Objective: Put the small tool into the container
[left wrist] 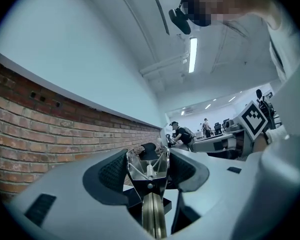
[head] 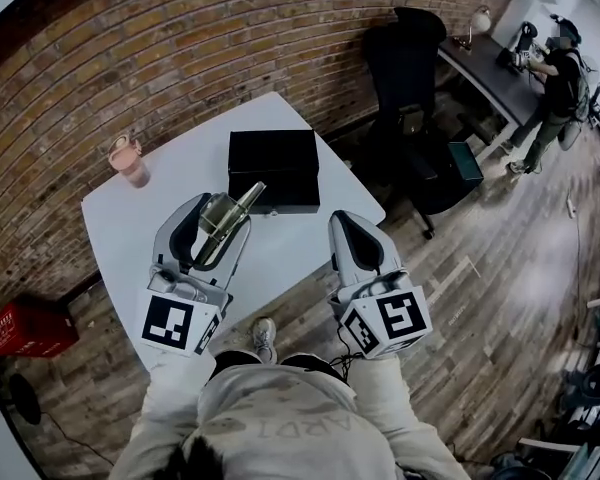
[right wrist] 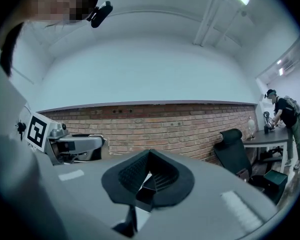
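Transfer not complete: the small metal tool (head: 242, 204) is held above the white surface (head: 130, 223), short of the black box container (head: 272, 168) that rests there just beyond. Left claw (head: 218, 223) — clamped on the tool, jaws part-spread around it. Right claw (right wrist: 149, 176) — jaws together, nothing held.

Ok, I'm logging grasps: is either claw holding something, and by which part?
The left claw grips the small metal tool across its wide middle. The right claw is shut and empty.
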A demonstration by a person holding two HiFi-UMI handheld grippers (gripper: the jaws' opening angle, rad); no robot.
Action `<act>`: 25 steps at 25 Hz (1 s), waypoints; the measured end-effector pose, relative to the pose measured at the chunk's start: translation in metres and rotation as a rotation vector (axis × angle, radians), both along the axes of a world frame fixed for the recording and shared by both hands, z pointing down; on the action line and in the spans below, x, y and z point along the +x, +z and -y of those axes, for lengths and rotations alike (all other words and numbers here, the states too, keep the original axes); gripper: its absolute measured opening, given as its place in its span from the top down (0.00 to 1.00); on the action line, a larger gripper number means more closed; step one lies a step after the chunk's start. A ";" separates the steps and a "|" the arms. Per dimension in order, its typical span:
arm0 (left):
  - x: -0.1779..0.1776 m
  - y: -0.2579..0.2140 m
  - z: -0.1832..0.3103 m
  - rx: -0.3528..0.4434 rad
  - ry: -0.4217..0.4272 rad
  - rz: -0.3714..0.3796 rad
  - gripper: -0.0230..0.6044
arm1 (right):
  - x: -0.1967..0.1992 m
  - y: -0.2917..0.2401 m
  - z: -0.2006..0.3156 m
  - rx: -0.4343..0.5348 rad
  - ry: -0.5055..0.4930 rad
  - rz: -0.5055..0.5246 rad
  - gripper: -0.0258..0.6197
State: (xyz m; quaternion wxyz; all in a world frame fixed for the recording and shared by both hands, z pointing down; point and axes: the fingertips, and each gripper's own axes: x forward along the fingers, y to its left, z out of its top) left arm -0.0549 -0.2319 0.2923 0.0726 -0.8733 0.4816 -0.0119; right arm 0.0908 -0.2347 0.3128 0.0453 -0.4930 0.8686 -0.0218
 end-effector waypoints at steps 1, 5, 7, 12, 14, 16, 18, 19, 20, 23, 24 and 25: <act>-0.002 0.004 0.008 -0.005 0.012 0.013 0.57 | -0.002 0.002 0.006 -0.005 0.004 -0.004 0.94; -0.009 0.021 0.039 -0.028 0.063 0.044 0.58 | -0.011 0.009 0.030 -0.028 0.025 -0.018 0.94; -0.012 0.029 0.054 -0.039 0.095 0.056 0.57 | -0.014 0.011 0.041 -0.038 0.035 -0.029 0.94; -0.012 0.054 0.089 -0.074 0.170 0.090 0.58 | -0.021 0.017 0.068 -0.061 0.060 -0.063 0.94; -0.010 0.064 0.102 -0.078 0.211 0.109 0.57 | -0.024 0.021 0.076 -0.073 0.071 -0.077 0.94; -0.007 0.077 0.114 -0.072 0.253 0.142 0.58 | -0.025 0.025 0.083 -0.086 0.084 -0.090 0.94; -0.002 0.090 0.124 -0.074 0.295 0.169 0.58 | -0.025 0.029 0.089 -0.099 0.098 -0.098 0.94; 0.001 0.098 0.128 -0.078 0.314 0.180 0.58 | -0.024 0.031 0.092 -0.107 0.104 -0.100 0.94; 0.005 0.105 0.133 -0.081 0.333 0.189 0.57 | -0.023 0.034 0.094 -0.114 0.110 -0.104 0.94; 0.015 0.127 0.147 -0.096 0.385 0.211 0.58 | -0.019 0.042 0.103 -0.133 0.123 -0.117 0.94; 0.018 0.133 0.151 -0.102 0.400 0.215 0.57 | -0.017 0.044 0.105 -0.139 0.127 -0.122 0.94; 0.021 0.138 0.155 -0.108 0.415 0.217 0.57 | -0.016 0.047 0.107 -0.146 0.132 -0.127 0.94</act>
